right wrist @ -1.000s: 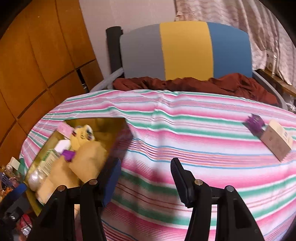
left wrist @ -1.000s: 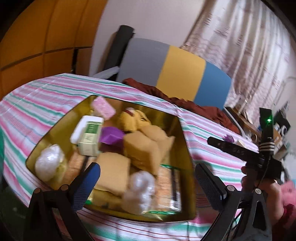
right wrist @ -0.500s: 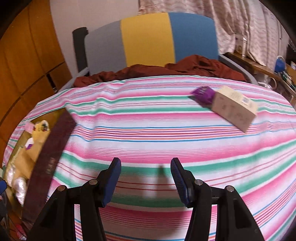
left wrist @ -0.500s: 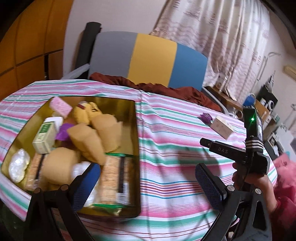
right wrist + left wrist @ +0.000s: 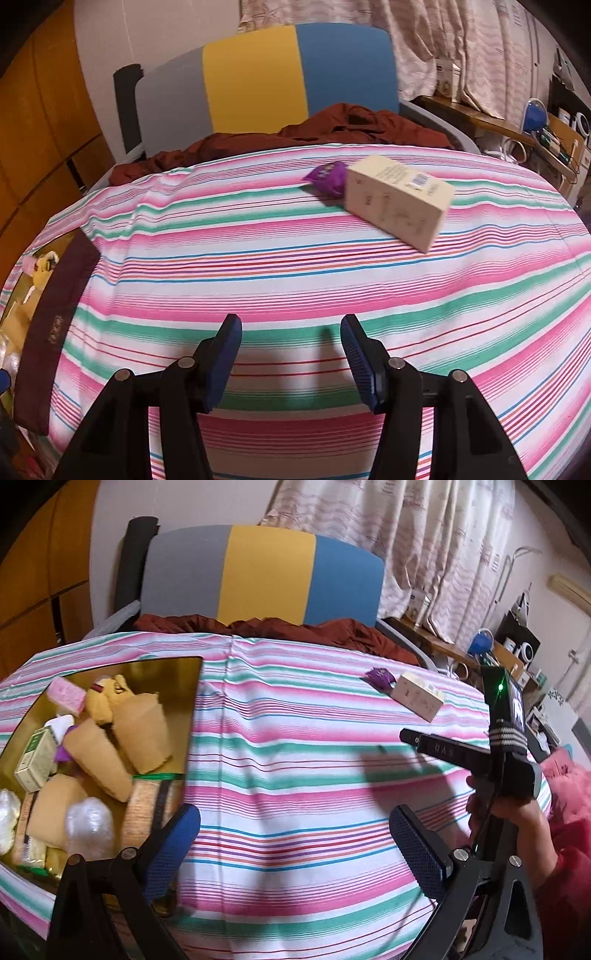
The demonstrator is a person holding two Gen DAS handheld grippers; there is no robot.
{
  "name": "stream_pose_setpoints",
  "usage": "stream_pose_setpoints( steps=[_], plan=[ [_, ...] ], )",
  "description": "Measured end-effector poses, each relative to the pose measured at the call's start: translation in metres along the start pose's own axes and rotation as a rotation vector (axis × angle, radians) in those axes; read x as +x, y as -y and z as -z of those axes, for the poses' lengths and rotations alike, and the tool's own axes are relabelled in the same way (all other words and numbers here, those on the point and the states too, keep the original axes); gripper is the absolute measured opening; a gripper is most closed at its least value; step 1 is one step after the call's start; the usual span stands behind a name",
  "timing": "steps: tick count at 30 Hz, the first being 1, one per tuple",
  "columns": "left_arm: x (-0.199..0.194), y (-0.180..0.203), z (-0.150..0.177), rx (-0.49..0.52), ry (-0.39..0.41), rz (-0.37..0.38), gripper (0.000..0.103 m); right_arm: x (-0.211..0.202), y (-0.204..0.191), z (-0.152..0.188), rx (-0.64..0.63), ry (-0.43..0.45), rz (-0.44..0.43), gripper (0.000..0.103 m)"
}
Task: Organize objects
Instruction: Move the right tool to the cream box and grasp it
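A cream carton (image 5: 397,201) lies on the striped tablecloth at the far right, with a purple packet (image 5: 327,177) touching its left end. Both also show in the left wrist view, the carton (image 5: 417,699) and the packet (image 5: 380,675). A gold box (image 5: 190,701) at the table's left holds several tan pouches, a pink sponge, a green carton and wrapped items. My left gripper (image 5: 291,842) is open and empty, low over the cloth just right of the box. My right gripper (image 5: 291,358) is open and empty, short of the carton.
The box's dark maroon side (image 5: 55,325) shows at the left in the right wrist view. A grey, yellow and blue chair (image 5: 258,576) with a rust-red cloth (image 5: 295,627) stands behind the table. Cluttered shelves (image 5: 517,657) are at the right.
Both grippers have swung right, away from the gold box. The carton and purple packet have come nearer in the right wrist view. Both grippers stay open.
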State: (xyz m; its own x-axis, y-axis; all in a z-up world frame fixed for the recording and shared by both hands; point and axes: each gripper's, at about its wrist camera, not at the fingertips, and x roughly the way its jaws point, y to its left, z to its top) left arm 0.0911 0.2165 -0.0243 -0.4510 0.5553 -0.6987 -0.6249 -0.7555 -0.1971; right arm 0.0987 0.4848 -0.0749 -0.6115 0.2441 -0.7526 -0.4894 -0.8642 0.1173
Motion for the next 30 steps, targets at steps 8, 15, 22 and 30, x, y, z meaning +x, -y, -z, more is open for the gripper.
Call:
stream_pose_setpoints(
  steps=[8, 15, 22, 30],
  plan=[
    [0.008, 0.015, 0.002, 0.038, -0.023, 0.011, 0.103, -0.008, 0.062, -0.049, 0.024, 0.124, 0.091, 0.081],
    [0.017, 0.017, 0.002, 0.035, -0.049, 0.009, 0.103, 0.02, 0.092, -0.099, -0.025, 0.071, 0.083, 0.082],
    [0.022, 0.02, 0.001, 0.046, -0.06, -0.001, 0.103, 0.056, 0.09, -0.107, -0.129, -0.01, 0.077, 0.082],
    [0.028, 0.022, 0.002, 0.05, -0.078, 0.001, 0.103, 0.072, 0.084, -0.087, -0.171, -0.046, 0.093, 0.071]
  ],
)
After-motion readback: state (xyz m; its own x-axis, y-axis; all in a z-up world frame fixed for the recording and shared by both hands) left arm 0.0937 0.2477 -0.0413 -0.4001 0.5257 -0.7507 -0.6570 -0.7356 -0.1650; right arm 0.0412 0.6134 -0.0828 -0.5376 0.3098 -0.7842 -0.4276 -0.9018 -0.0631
